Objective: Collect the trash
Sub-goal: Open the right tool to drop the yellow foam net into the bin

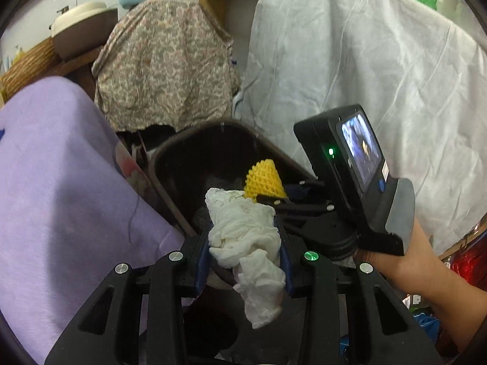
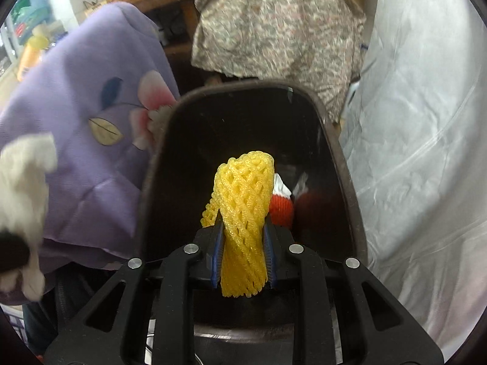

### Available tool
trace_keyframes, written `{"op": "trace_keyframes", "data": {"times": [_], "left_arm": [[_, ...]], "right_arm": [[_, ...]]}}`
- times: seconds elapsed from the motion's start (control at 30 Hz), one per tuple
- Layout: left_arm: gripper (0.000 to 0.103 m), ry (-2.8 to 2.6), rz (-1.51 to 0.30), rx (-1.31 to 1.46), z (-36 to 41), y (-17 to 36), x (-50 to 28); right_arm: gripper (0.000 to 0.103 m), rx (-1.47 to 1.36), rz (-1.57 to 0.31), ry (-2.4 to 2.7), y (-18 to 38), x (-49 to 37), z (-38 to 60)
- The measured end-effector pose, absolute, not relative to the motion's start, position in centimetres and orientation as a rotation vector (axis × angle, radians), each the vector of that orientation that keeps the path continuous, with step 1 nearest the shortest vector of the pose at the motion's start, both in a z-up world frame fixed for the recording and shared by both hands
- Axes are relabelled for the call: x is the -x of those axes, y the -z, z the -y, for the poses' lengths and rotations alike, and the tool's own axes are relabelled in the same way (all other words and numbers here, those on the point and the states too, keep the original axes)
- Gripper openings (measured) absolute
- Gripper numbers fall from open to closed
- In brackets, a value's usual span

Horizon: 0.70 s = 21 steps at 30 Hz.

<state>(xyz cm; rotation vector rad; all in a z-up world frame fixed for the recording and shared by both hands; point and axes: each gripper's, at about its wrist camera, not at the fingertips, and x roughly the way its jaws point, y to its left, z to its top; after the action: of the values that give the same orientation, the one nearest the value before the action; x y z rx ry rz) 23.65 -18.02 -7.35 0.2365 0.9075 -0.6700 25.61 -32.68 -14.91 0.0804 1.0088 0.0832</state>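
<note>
Trash rides in both grippers over the dark bin (image 2: pixel 334 164): left fingers (image 1: pixel 281 255) clamp the white tissue wad (image 1: pixel 246 240), right fingers (image 2: pixel 216 255) clamp yellow foam netting (image 2: pixel 243 213). Release only once well inside the rim.

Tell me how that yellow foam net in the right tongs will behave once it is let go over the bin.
The yellow foam net is open mesh, so it is probably very light and may drift rather than drop straight. It bulges above the right tongs and pinches in between the pads, so it likely springs back. The dark bin gapes right below.
</note>
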Motion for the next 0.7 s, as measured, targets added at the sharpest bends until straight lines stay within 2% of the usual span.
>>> {"op": "trace_keyframes", "data": {"times": [0.07, 0.2, 0.7], "left_arm": [[0.037, 0.667, -0.923, -0.242, 18.1, 8.0, -24.0], [0.037, 0.663, -0.943, -0.253, 18.3, 9.1, -24.4], [0.037, 0.662, -1.008, -0.281, 21.1, 13.3, -27.6]], "right_arm": [[0.027, -0.071, -1.023, -0.079, 15.6, -26.0, 32.7], [0.048, -0.067, -1.026, -0.063, 16.3, -26.1, 32.9], [0.050, -0.035, -0.994, -0.028, 15.3, -23.5, 33.4]]}}
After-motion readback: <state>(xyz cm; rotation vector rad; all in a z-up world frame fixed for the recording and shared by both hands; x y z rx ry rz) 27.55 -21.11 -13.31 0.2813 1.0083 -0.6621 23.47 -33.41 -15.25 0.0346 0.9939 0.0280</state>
